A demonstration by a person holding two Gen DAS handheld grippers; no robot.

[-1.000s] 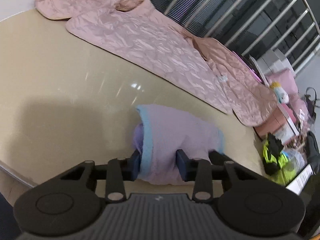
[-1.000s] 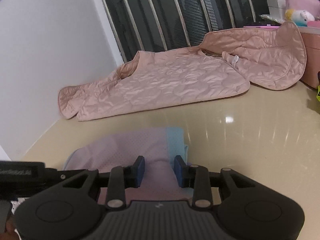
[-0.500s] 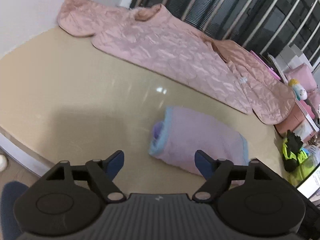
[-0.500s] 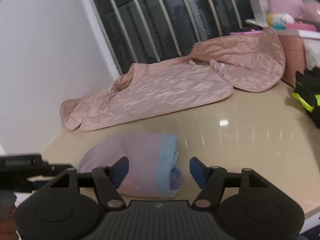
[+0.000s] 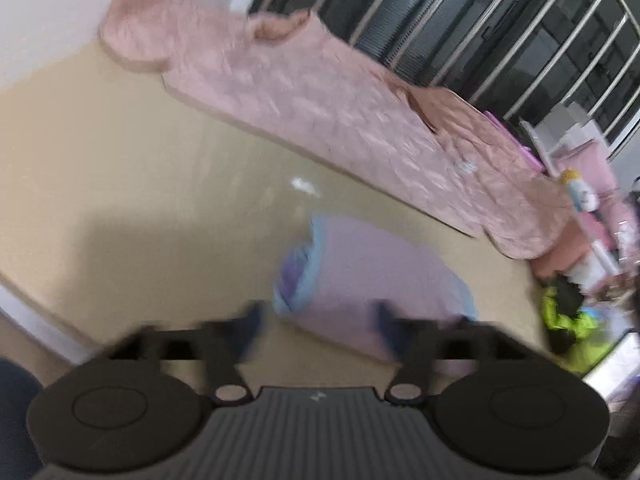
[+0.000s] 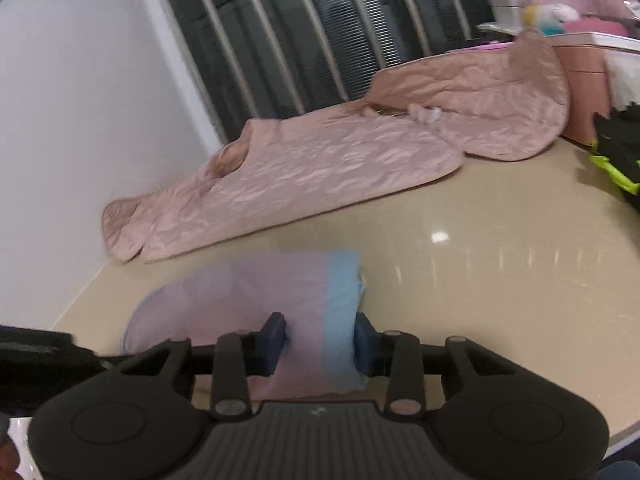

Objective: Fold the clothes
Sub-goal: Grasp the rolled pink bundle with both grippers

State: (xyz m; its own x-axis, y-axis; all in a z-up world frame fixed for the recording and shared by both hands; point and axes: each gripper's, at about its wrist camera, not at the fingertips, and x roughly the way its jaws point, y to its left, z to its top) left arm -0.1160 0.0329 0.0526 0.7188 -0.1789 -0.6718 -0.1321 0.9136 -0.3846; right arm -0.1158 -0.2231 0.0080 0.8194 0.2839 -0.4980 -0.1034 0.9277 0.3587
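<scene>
A folded lilac garment (image 5: pixel 372 272) with light-blue trim lies on the beige table (image 5: pixel 120 160). In the blurred left wrist view my left gripper (image 5: pixel 318 322) stands open just short of the bundle's near side, its pads wide apart and off the cloth. In the right wrist view the jaws of my right gripper (image 6: pixel 320 340) are closing on the lilac garment (image 6: pixel 248 300) at its blue-trimmed end, and both pads press into the fabric. A pink quilted jacket (image 6: pixel 320 160) lies spread along the table's far side, also seen as the pink jacket (image 5: pixel 340 108) in the left wrist view.
Behind the jacket stand a barred window (image 6: pixel 300 32) and a white wall (image 6: pixel 80 100). Pink boxes (image 6: pixel 584 80), a plush toy (image 6: pixel 548 16) and a neon-yellow and black garment (image 5: pixel 568 320) crowd the right end. The table edge (image 5: pixel 40 308) runs close at the lower left.
My left gripper let go of the lilac garment, opened wide and drew back upward. My right gripper opened, then closed again on the blue-trimmed end.
</scene>
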